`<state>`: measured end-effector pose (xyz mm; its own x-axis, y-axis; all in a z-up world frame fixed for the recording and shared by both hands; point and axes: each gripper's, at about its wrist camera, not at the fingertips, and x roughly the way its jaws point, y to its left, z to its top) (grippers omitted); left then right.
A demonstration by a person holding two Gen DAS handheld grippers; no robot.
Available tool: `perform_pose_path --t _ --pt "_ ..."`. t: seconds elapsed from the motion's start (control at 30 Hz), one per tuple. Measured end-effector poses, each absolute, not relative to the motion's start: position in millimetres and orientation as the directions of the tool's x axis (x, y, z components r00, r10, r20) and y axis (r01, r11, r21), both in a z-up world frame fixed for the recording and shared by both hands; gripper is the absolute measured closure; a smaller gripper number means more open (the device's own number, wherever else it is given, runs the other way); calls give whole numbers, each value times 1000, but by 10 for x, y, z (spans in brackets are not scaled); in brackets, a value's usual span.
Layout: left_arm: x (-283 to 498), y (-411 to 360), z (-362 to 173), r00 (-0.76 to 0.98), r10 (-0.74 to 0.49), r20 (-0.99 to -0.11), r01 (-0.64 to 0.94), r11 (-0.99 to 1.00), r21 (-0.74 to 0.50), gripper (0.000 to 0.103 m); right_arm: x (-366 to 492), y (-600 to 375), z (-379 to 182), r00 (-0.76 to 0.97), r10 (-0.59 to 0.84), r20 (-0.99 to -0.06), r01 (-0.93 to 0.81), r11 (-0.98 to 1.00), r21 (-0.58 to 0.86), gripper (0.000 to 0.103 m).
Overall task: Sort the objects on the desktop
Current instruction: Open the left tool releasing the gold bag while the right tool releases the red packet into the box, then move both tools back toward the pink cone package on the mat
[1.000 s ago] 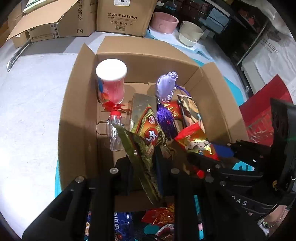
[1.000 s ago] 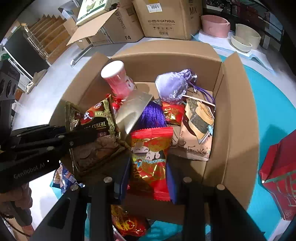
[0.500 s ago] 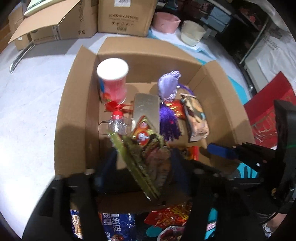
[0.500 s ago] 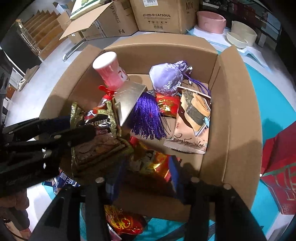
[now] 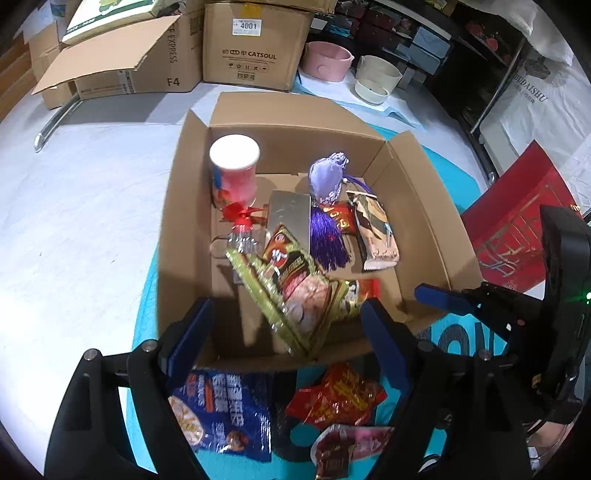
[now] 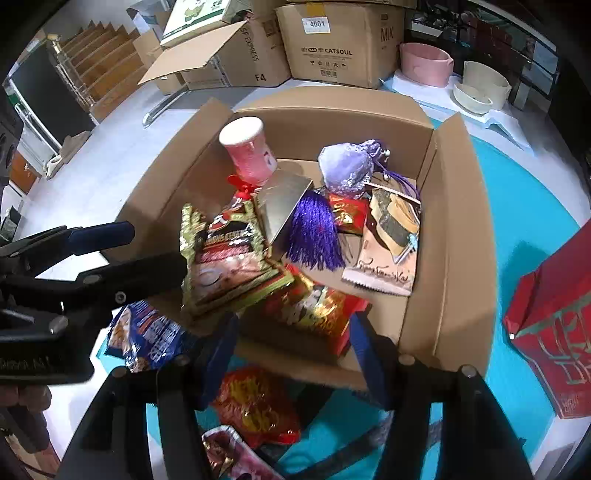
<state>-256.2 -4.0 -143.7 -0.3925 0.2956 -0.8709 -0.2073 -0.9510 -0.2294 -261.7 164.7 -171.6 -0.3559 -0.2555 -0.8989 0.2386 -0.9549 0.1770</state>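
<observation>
Left gripper (image 5: pixel 284 332) opening, nothing pinched. Right gripper (image 6: pixel 291 347) opening, nothing pinched. Green snack bag (image 5: pixel 291 291) and red snack bag (image 6: pixel 314 310) inside cardboard box (image 5: pixel 424 221).

Left claw (image 5: pixel 284 332) and right claw (image 6: pixel 291 343), jaws opening, tilted downward.

Stacked shipping cartons (image 5: pixel 243 44) stand at the back of a pale floor (image 5: pixel 74 206); wooden stairs (image 6: pixel 99 70) rise left, dark shelves (image 5: pixel 424 33) right.

Teal mat (image 5: pixel 454 343), cardboard box (image 5: pixel 184 236), snack packets (image 5: pixel 221 413)
</observation>
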Motion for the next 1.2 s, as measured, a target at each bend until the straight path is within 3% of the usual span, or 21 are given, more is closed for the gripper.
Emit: perform_pose_path --t 0.87,0.93,1.0,1.2 --pt "-1544 -513 -1483 -381 266 -885 -145 -963 -227 22 -1567 1507 -1667 -354 -276 -894 289 -941 176 39" --pt "-1475 -516 -1520 -373 266 -889 -145 -963 -227 19 -1506 1507 -1686 -349 -276 -896 291 -940 177 37" --pt "-1403 -510 -1565 -363 268 -893 -146 -962 -229 7 -1452 1508 -1711 -342 -275 -899 295 -939 176 36" --pt "-1190 -413 -1708 -327 274 -904 -164 -959 -231 1 -1274 1565 -1809 -310 -276 -910 306 -935 179 36"
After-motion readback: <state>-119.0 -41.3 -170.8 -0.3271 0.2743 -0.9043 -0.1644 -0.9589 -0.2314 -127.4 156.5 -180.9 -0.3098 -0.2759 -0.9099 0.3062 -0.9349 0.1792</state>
